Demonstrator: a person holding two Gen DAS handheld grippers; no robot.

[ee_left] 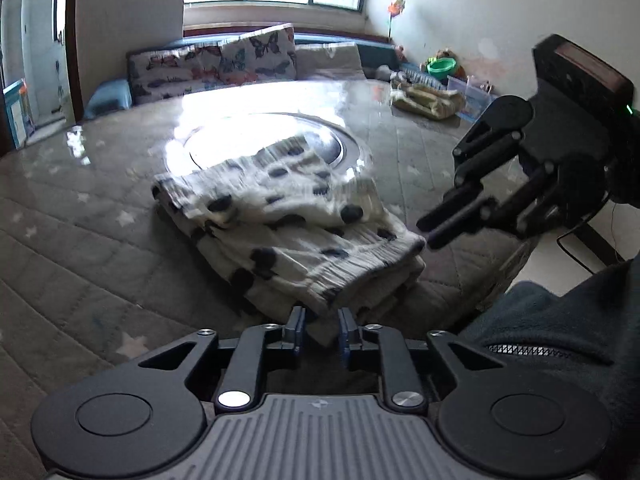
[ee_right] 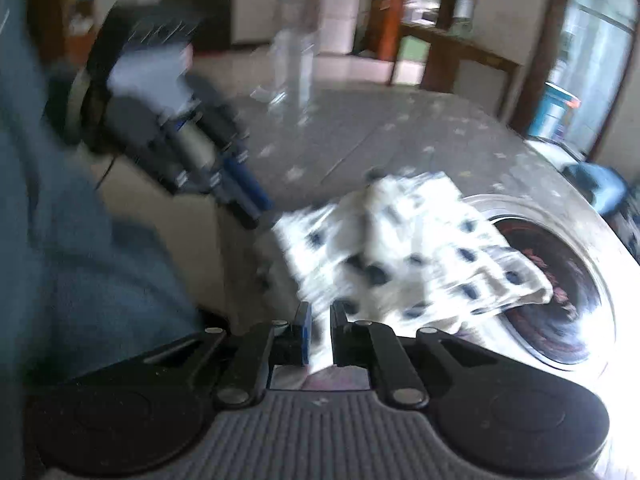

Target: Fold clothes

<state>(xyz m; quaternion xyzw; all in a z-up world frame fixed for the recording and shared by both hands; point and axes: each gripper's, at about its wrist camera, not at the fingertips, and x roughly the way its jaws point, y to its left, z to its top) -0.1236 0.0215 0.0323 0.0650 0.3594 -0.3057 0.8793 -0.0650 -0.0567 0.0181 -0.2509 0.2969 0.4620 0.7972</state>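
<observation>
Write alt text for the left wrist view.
A folded white garment with dark spots lies on a grey star-patterned table cover, its near edge between the left gripper fingers. The right gripper hovers beside it.
</observation>
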